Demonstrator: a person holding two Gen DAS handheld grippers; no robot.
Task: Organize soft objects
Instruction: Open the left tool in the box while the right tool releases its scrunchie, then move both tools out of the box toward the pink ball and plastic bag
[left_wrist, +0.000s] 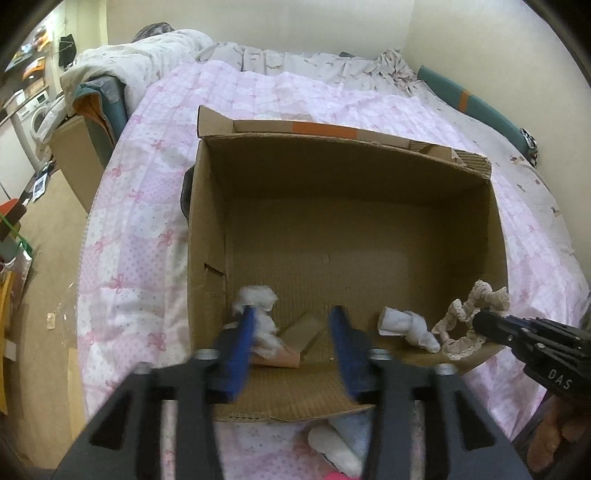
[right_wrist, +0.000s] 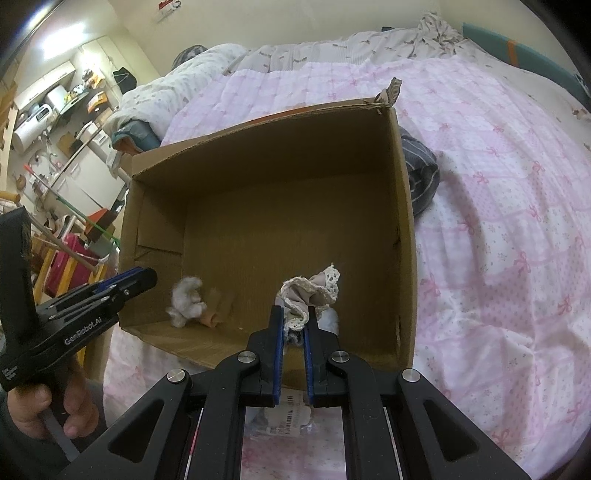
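A: What have the right tongs (right_wrist: 293, 326) got?

B: They're clamped on a lace-edged scrunchie (right_wrist: 310, 291), beige and ruffled, held just over the near right corner of the cardboard box (left_wrist: 495, 229).

A: And the left tongs (left_wrist: 295, 325)?

B: Spread apart, gripping nothing, their blue pads inside the box's near edge. A fluffy white cotton tuft (left_wrist: 256, 299) lies right at the tip of the left pad.

A: Anything else in there?

B: A crumpled white cloth (left_wrist: 404, 325) lies on the corrugated floor, between the two tongs. The box sits on a quilted pink bedspread (right_wrist: 498, 221) with bow prints.
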